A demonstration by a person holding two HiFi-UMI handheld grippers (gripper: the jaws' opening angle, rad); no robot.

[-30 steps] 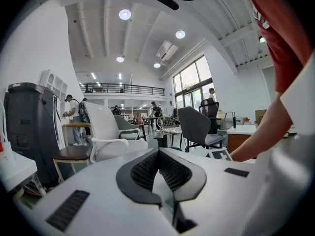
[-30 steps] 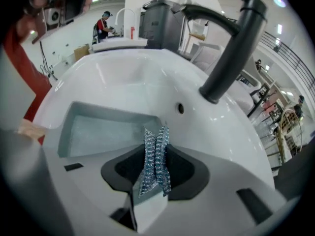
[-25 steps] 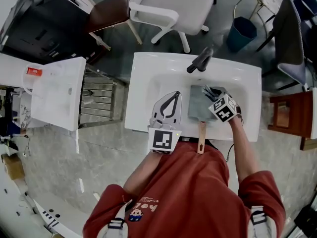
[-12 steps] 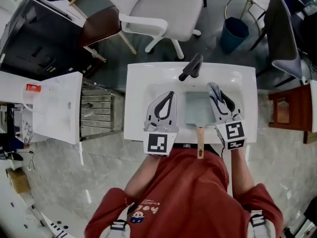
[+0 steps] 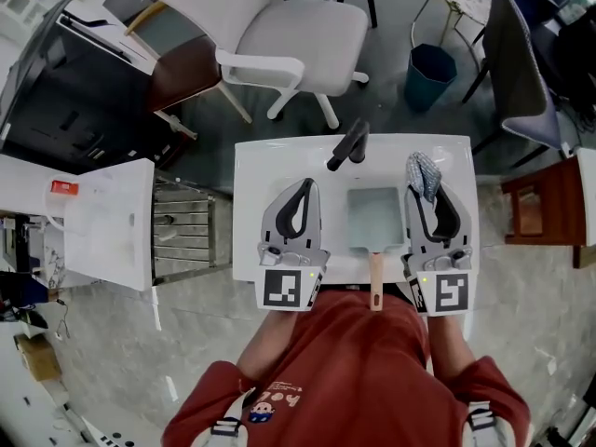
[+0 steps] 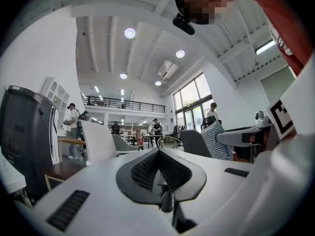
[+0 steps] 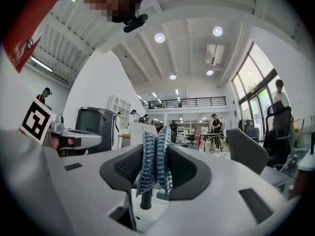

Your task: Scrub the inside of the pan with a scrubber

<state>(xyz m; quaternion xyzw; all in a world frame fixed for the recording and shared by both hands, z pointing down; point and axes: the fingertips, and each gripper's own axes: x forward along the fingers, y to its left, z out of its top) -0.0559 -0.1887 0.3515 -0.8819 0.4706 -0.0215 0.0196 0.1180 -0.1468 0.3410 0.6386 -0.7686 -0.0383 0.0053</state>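
You've pulled your right gripper (image 5: pixel 424 186) off the pan (image 5: pixel 374 214), scrubber (image 5: pixel 422 170) clamped, probably finished scrubbing; your left gripper (image 5: pixel 305 186) waits closed and empty.

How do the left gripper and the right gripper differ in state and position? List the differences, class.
The left gripper's jaws are shut on nothing; the right gripper's jaws are shut on a silvery mesh scrubber. In the head view the left gripper lies left of the square pan, the right gripper right of it. Both point away from the person, over the white sink.
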